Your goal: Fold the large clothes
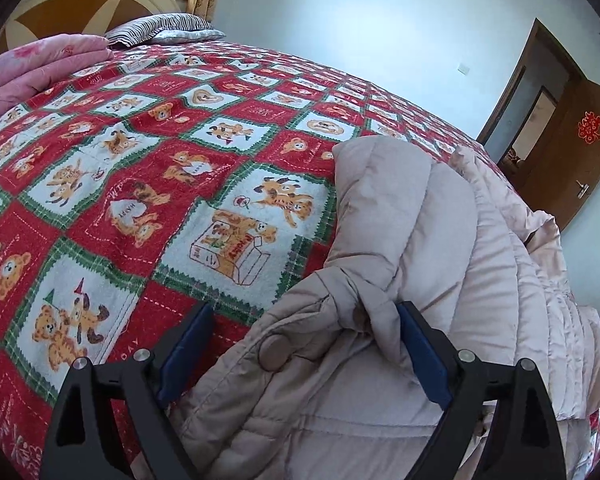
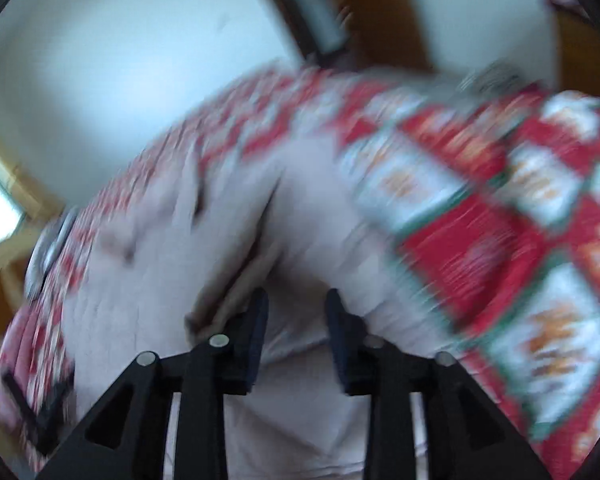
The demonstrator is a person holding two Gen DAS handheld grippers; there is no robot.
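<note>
Pale pink puffer jacket is bunched on the near edge of the red teddy-bear bedspread, partway through a fold by our guess. Our left gripper stands wide apart over the snap-button edge, pinching nothing yet. Our right gripper is blurry, jaws partly closed around fabric; can't tell if it's gripping. Next we need a firm pinch and lift.

Bear-print bedspread, striped pillow, door
</note>
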